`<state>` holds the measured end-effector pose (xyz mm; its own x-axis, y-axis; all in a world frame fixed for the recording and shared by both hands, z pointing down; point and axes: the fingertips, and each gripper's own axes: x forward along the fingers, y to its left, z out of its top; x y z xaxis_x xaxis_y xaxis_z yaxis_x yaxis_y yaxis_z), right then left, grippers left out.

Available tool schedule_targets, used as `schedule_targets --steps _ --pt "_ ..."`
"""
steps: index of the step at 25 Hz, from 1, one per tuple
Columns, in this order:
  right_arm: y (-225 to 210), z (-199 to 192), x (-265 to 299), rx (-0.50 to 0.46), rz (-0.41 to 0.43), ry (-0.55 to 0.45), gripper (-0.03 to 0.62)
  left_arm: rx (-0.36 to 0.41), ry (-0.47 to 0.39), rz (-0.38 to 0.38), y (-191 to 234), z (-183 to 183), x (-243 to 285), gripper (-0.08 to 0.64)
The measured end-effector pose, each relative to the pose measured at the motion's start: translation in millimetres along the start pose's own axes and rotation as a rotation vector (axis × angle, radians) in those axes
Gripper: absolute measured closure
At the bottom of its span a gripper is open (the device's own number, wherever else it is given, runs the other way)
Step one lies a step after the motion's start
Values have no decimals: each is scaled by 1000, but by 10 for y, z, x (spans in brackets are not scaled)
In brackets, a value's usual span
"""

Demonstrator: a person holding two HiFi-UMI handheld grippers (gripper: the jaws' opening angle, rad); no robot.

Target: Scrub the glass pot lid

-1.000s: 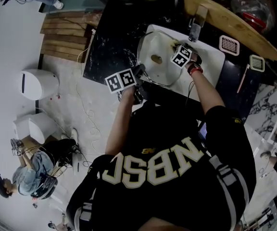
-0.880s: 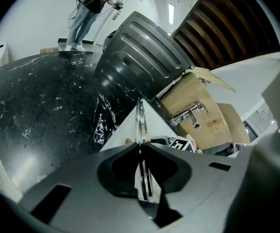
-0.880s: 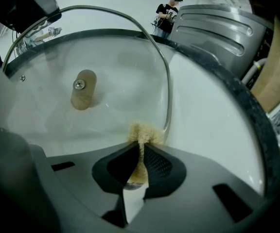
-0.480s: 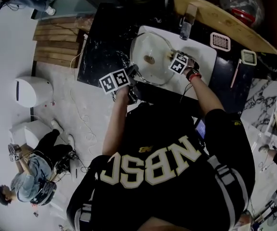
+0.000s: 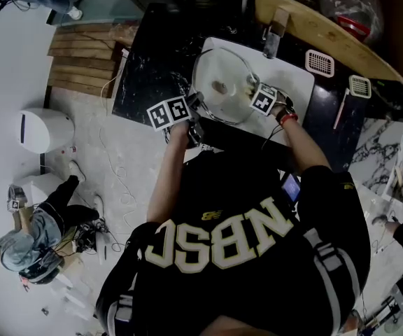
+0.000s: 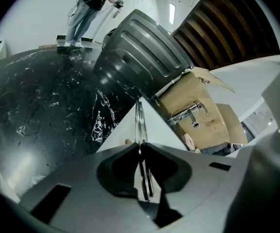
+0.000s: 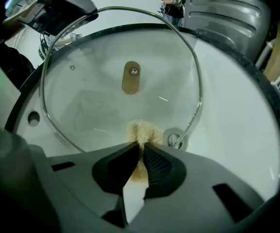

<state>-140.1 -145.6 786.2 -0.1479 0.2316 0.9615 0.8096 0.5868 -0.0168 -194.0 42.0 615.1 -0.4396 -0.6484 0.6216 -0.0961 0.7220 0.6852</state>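
Head view dim, underexposed, bowed at edges. Gripper views fisheye, corners black; a ceiling strip light [image 6: 171,13] glares far beyond the left gripper [image 6: 140,147]. Ahead of the right gripper [image 7: 141,147], the glass pot lid [image 7: 125,42] carries faint streak reflections.

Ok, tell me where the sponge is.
In the right gripper view, the sponge sits pinched in the right gripper, against the glass pot lid near its lower rim.

— Where does your glass pot lid [image 5: 222,89] sit?
— Over the sink [image 5: 298,82], its left rim between your left gripper's [image 5: 197,103] jaws. Your right gripper [image 5: 251,92] holds the sponge [image 7: 141,130] at its right side. The tap [image 5: 275,37] stands behind, the worktop [image 5: 152,61] lies left.
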Motion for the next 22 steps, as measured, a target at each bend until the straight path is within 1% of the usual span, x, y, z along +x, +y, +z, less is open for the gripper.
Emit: schedule_targets --steps 4,8,12,15,18,22 --pt "204 -21 -70 -11 78 10 551 -4 -5 -13 1 5 -1 499" --pt "459 2 -159 -12 179 7 551 0 -13 -25 -6 10 -16 499" --pt "624 98 -248 -13 236 -40 551 3 -17 -34 -8 6 -12 499" --pt "663 126 -321 -42 236 -36 551 6 -23 -42 -11 5 -8 499" --pt "812 247 -425 -49 294 -80 551 14 -23 -48 -24 5 -8 499" --pt "1000 418 -561 -32 355 -141 551 22 -11 -56 -24 1 -10 499"
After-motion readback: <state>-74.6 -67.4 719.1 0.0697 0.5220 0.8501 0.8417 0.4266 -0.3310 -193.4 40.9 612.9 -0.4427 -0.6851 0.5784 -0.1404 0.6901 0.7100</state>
